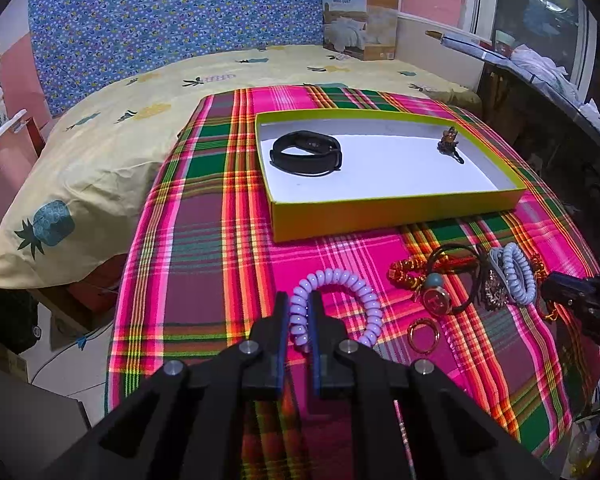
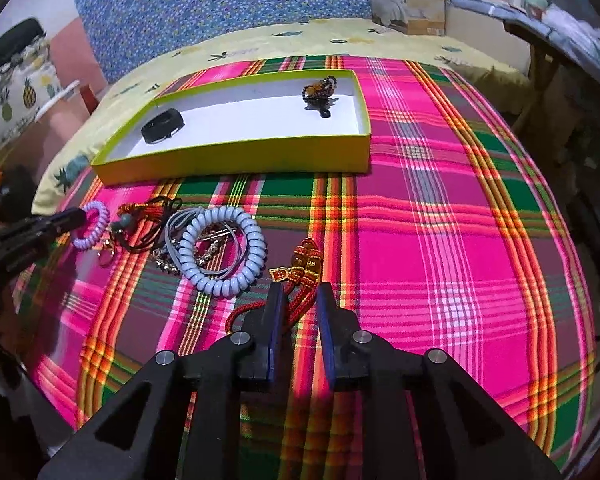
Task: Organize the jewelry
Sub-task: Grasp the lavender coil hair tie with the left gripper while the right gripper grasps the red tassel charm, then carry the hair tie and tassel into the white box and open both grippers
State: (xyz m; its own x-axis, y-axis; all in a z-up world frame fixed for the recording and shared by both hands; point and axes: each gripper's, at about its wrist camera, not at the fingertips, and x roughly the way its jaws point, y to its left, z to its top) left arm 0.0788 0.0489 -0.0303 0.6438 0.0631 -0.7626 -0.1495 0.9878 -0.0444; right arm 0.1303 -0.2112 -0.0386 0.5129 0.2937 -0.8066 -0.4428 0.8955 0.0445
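Behind the work area we note a bed with a pineapple-print sheet (image 1: 112, 136) and a blue patterned wall panel (image 1: 172, 12). Over the near part lies a bright plaid cloth (image 1: 204, 240), and on it sits a shallow yellow-green box (image 1: 396, 210) with a white floor.

Working left to right, we find a black band (image 1: 306, 152) at the left end of the box and a small beaded ornament (image 1: 449, 142) at its right end, the two well apart. In front of the box, the left gripper (image 1: 299, 300) has its jaws drawn in narrowly on the left side of a lilac spiral coil (image 1: 360, 296), whose loops sit between the blue pads. Just right of it lie a gold ring (image 1: 423, 333) and a tangled heap of cords, charms and a pale blue spiral coil (image 2: 220, 252).

Further right, the right gripper (image 2: 299, 292) stands slightly parted. A red and gold tassel charm (image 2: 300, 266) lies on the cloth with its red cord running between the jaws; we see the pads clear of it.
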